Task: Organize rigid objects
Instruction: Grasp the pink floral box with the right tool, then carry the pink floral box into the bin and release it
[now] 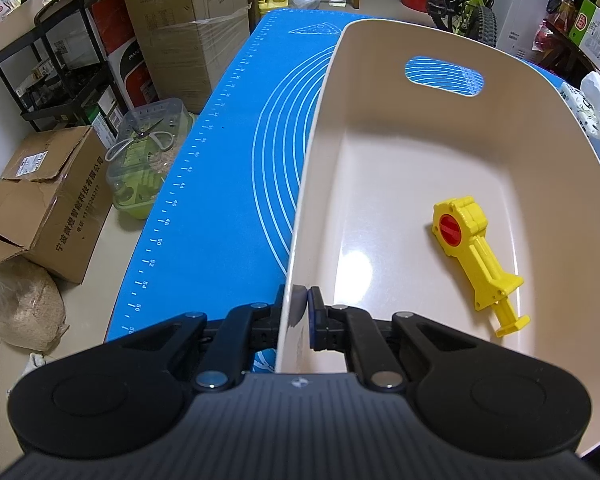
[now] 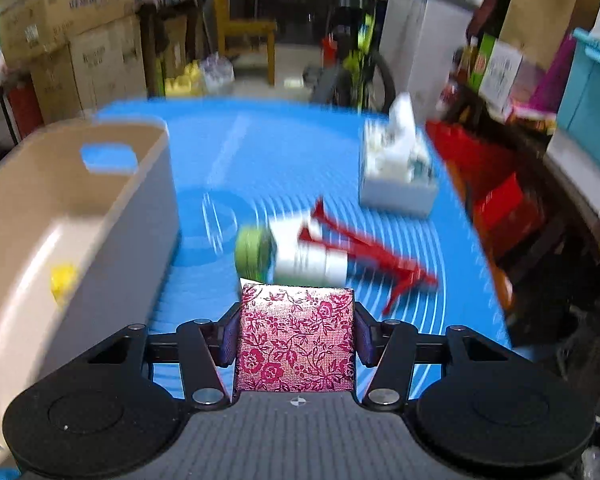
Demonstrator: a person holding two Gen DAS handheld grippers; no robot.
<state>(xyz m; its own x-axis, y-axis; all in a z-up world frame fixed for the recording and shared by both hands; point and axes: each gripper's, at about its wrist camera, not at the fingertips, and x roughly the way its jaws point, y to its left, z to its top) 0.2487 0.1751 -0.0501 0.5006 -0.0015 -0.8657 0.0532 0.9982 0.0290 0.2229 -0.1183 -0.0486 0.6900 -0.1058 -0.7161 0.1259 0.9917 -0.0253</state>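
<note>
Your left tongs [image 1: 300, 304] pinch the near wall of the cream bin [image 1: 512, 80], one pad inside and one outside. Only the left wrist view shows the bin's glossy floor clearly: a yellow plastic toy [image 1: 474, 254] with a round red dial lies there, toward the bin's right wall, long and ribbed in shape. That view also shows the blue mat [image 1: 220, 168] with white ruler marks and rings, covering the table left of the bin.

Your right tongs [image 2: 297, 332] grip a box [image 2: 296, 340] covered in pink floral brocade, held just right of the bin. Only the blurred right wrist view shows what lies on the mat right of the bin: a white bottle [image 2: 300, 256] with green cap on its side, a red plastic piece [image 2: 372, 256] touching it, and a tissue box [image 2: 398, 172] beyond.
</note>
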